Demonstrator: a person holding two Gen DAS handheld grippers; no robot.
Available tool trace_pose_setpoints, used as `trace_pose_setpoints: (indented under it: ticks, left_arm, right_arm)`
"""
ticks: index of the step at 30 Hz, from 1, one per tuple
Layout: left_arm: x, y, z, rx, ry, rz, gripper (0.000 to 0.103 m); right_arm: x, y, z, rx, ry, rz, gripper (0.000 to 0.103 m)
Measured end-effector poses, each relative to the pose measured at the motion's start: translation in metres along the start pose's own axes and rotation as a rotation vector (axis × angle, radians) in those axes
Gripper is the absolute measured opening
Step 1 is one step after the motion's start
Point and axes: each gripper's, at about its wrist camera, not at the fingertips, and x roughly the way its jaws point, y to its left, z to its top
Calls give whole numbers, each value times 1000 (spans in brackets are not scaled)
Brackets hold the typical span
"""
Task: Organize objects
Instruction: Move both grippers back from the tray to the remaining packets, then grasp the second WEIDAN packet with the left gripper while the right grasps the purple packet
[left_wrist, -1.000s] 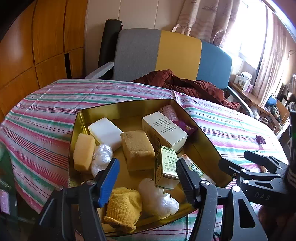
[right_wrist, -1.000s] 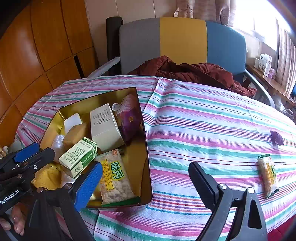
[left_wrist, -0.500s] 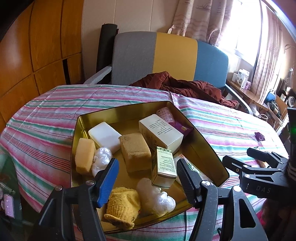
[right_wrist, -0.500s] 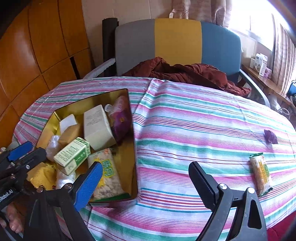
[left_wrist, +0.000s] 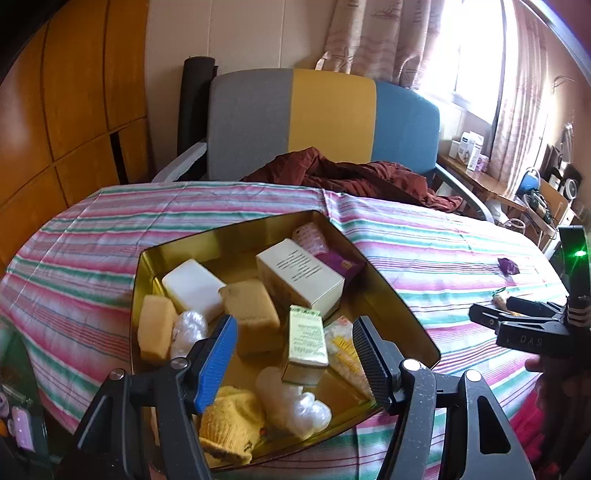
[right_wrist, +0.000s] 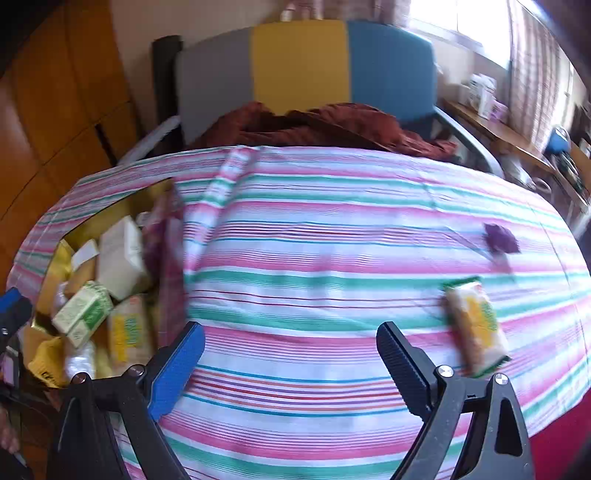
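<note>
our right gripper (right_wrist: 288, 365) has swung away from the gold tin (left_wrist: 402, 295) toward the snack packet (right_wrist: 474, 326) lying on the striped cloth, jaws released and empty; left gripper (left_wrist: 293, 356) hangs released over the tin, so this packet goes in next

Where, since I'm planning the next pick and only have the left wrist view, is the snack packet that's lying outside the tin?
Observer: The snack packet lies flat on the striped cloth, just right of the right gripper in that gripper's own view.
Operator: Is that gripper carrying anything?
Observer: No; its jaws stand open over bare cloth.
Operator: Anything else near the packet?
Observer: A purple wrapper lies beyond it, not touching it.
</note>
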Motion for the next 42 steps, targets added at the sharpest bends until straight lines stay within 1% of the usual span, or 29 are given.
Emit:
trace_pose_setpoints:
  ticks: [4,9,12,14,15,17,20,21,23,25,28,31,32,35,37,39,42]
  left_arm:
    - [1,-8,11,21,-12,-19,66]
    - [6,-26,28,59,-24,-64,66]
    - [10,-46,39,99,-18,-102,66]
    - [14,-62,45,135,-12,-130,70]
    - [17,-73,48,156,-5,-149,72]
    - [24,-93,53,189,8,-187,72]
    - [35,-122,57,242,29,-234,73]
    - [43,-132,58,258,46,-247,73]
    - [59,-154,60,281,93,-277,73]
    - [75,-174,61,294,148,-312,73]
    - [96,-206,60,314,217,-361,73]
    - [112,-238,54,343,268,-407,73]
    - [119,-253,51,355,296,-427,73]
    - [137,-286,41,366,374,-486,71]
    - [145,-307,33,374,411,-514,69]
    - [152,-326,27,380,442,-536,67]
    - [162,-351,19,367,486,-556,67]
  right_arm:
    - [-7,-41,2,70,1,-44,95]
    - [-28,-105,7,204,-33,-143,96]
    - [-40,-147,8,314,-59,-197,96]
    - [-47,-170,6,382,-76,-226,96]
    - [-50,-181,5,413,-82,-241,96]
    - [-54,-200,2,468,-94,-265,96]
    - [-52,-221,-4,527,-100,-275,96]
    - [-51,-227,-7,557,-94,-256,96]
    - [-47,-239,-13,621,-99,-184,96]
    - [-43,-246,-18,669,-100,-141,96]
    - [-51,-248,-22,691,-159,-93,96]
    - [-54,-250,-25,707,-185,-40,96]
    - [-56,-251,-26,716,-197,-22,96]
    - [-57,-257,-29,748,-210,14,96]
    - [-57,-260,-31,764,-213,34,96]
    - [-55,-260,-31,766,-213,47,96]
    - [-53,-260,-29,757,-212,62,96]
